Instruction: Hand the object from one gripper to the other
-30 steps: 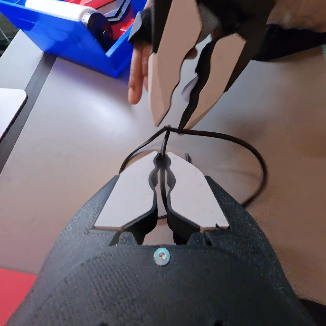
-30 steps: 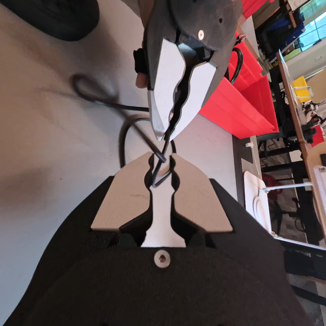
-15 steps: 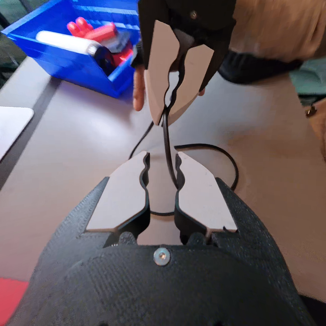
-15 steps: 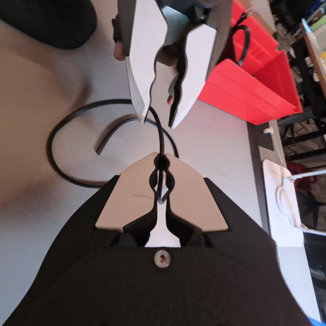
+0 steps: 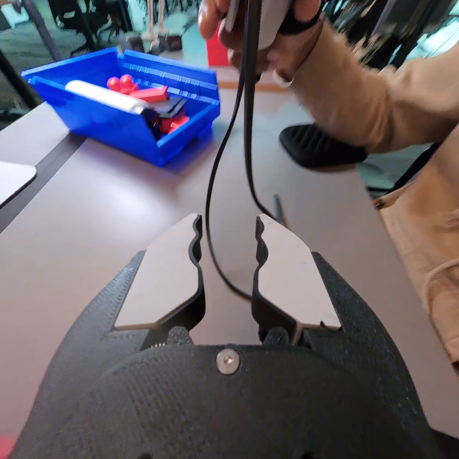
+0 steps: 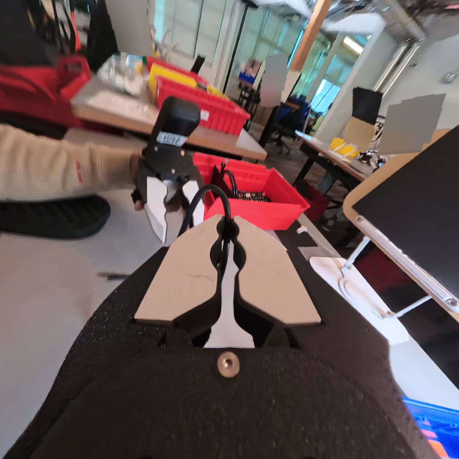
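In the left wrist view the left gripper (image 5: 228, 218) stands low over the grey table (image 5: 94, 198) with its fingers spread wide and nothing clamped; a black cable (image 5: 244, 139) hangs in a long loop from above, one strand passing loosely between the open fingers, the other running behind the right-hand finger; I cannot tell whether either strand touches them; its top goes up into the right gripper (image 5: 248, 22), only partly in frame in a hand at the upper edge. A blue bin (image 5: 119, 129) of red parts sits well off to the left; a black pad (image 5: 320, 149) lies to the right; the table edge runs close on the right beside a tan sleeve (image 5: 372, 99).

In the right wrist view the right gripper (image 6: 228, 219) is closed tight on the cable (image 6: 213, 192), which arches out of the tips; the left gripper (image 6: 173, 216) shows farther off, fingers apart; a red bin (image 6: 255, 211) stands just behind, a monitor (image 6: 409, 211) to the right.

The handover looks essentially done; the next move probably calls for drawing the left gripper back clear of the hanging loop, toward open table, without snagging the strand.
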`<control>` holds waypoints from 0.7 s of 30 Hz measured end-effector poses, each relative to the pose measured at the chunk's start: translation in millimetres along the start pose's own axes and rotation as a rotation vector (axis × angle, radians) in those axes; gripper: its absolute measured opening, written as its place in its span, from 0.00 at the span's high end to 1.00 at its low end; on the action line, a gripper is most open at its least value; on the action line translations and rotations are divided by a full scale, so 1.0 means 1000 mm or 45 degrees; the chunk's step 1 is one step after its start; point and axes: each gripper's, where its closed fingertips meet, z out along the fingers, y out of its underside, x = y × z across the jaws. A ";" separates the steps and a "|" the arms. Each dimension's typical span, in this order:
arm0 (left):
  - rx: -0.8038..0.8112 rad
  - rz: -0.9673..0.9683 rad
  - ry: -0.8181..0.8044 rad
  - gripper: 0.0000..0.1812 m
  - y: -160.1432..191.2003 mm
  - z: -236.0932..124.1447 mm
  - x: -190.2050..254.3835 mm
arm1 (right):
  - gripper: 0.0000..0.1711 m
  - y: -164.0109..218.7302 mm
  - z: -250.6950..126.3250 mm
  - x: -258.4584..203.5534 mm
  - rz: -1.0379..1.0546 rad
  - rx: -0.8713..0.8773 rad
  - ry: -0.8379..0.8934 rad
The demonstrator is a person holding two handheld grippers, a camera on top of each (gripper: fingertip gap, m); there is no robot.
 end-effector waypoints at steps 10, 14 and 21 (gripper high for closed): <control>0.070 0.049 -0.056 0.76 -0.022 0.015 0.004 | 0.98 -0.077 -0.021 0.053 -0.036 0.090 0.164; 0.046 0.036 -0.140 0.79 -0.016 0.010 -0.009 | 0.98 -0.105 -0.046 0.137 -0.203 -0.114 0.439; 0.037 0.075 -0.159 0.80 -0.015 0.007 -0.009 | 0.99 -0.128 -0.115 0.269 -0.379 -0.392 0.947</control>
